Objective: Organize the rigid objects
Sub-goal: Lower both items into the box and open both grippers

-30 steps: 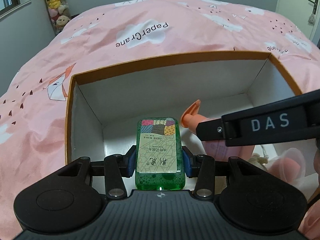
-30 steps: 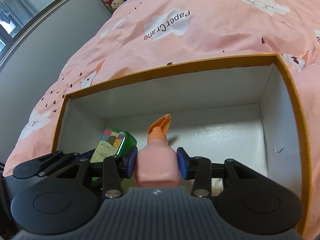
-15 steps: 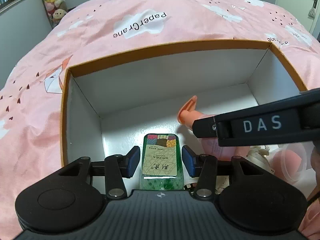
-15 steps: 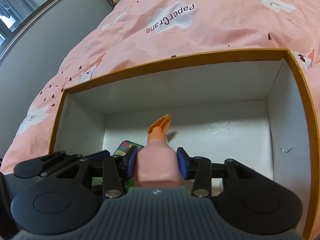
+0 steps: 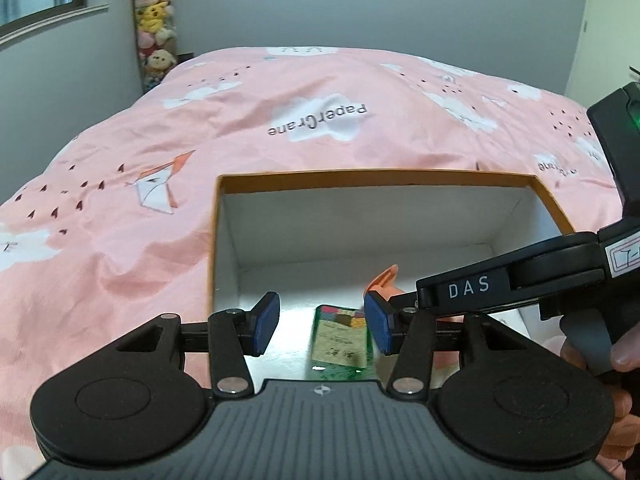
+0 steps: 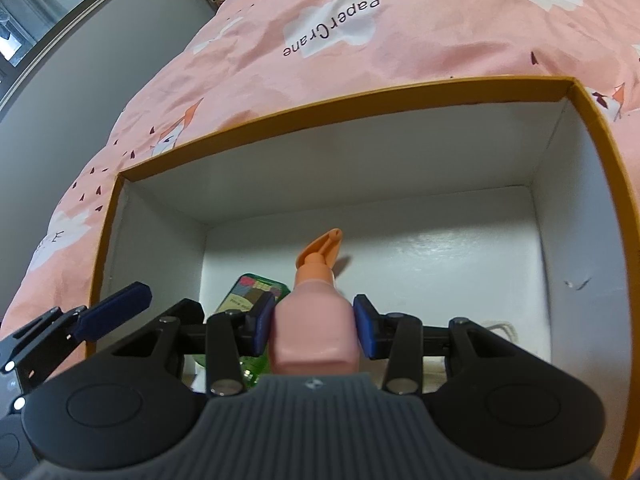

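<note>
One box [image 6: 592, 168], two bottles: green [image 5: 340, 340], pink [image 6: 316, 332].

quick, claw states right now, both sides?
Left claw: open, jaws just widened; green bottle lies in the box below, released.
Right claw: shut on the pink bottle.

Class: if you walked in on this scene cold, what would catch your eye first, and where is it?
The pink pump bottle, gripped upright in the right gripper over the orange-rimmed box. Next, the green bottle lying on the box floor below the open left gripper, all upon a pink bedspread.
</note>
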The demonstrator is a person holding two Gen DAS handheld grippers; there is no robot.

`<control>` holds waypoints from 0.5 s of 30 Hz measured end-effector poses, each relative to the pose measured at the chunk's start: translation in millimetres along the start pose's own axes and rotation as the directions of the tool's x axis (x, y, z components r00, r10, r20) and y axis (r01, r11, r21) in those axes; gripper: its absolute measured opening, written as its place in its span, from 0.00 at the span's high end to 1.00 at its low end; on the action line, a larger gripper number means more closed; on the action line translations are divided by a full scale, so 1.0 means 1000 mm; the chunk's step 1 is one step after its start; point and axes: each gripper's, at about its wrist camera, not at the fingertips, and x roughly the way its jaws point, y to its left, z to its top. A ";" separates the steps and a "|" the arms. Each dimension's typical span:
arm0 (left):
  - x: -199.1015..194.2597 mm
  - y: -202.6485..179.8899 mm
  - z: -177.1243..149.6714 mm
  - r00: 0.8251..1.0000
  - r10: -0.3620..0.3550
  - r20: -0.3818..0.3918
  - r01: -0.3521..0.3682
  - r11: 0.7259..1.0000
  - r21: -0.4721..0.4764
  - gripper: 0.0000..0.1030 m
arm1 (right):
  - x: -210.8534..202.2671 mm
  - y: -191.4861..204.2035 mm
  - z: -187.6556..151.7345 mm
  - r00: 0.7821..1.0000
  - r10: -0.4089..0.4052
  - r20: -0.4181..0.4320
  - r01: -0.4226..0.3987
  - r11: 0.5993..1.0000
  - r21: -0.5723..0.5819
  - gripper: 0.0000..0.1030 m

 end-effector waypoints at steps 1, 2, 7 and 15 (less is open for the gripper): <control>0.000 0.000 0.003 1.000 0.005 -0.001 -0.005 1.000 -0.005 0.44 | 0.002 0.002 0.000 1.000 0.000 -0.002 0.000 1.000 -0.002 0.59; 0.000 0.000 0.002 1.000 0.010 -0.001 -0.010 1.000 -0.007 0.44 | 0.003 0.004 0.000 1.000 0.000 -0.004 0.000 1.000 -0.003 0.59; 0.001 0.003 0.002 1.000 0.008 -0.001 -0.008 1.000 0.002 0.44 | 0.011 0.009 0.002 1.000 -0.011 -0.006 0.011 1.000 -0.003 0.59; 0.004 0.001 0.000 1.000 0.010 -0.014 -0.010 1.000 0.019 0.45 | 0.008 0.011 0.001 1.000 0.003 -0.001 -0.003 1.000 0.000 0.57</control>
